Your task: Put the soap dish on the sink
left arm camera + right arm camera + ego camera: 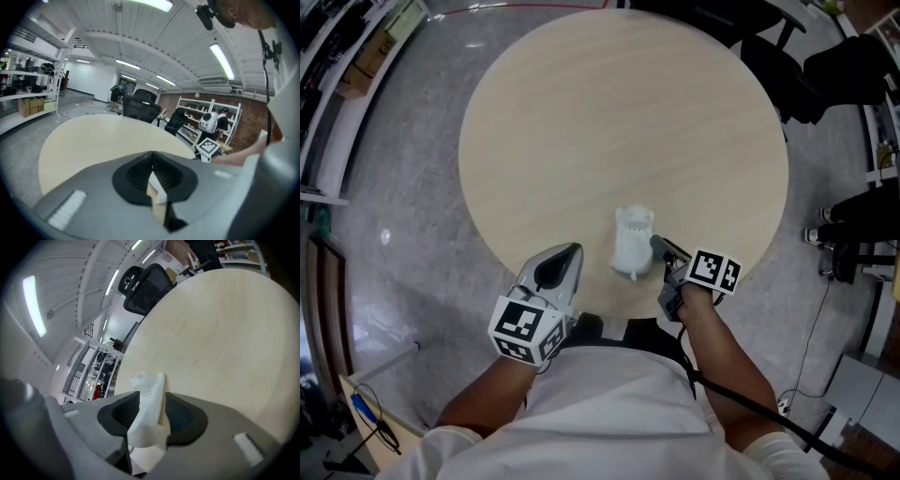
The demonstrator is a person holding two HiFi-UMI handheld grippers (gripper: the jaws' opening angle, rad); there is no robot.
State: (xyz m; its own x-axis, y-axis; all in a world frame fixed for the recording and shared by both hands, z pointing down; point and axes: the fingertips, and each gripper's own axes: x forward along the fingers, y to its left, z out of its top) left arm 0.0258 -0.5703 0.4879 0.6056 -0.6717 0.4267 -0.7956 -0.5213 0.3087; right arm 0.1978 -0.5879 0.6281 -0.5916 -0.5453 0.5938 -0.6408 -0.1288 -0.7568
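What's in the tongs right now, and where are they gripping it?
Nothing looks firmly held. The right tongs stand open around one edge of the white plastic piece, which rests on the table. The left tongs are shut, empty.

- White plastic piece (633,244): a single moulded lump; soap dish and sink cannot be told apart. Notched far rim, small peg at the near end.
- Rests on the pale round table (581,112), close to its near edge.
- Its thin edge stands upright between the spread jaws of the right gripper (660,247).
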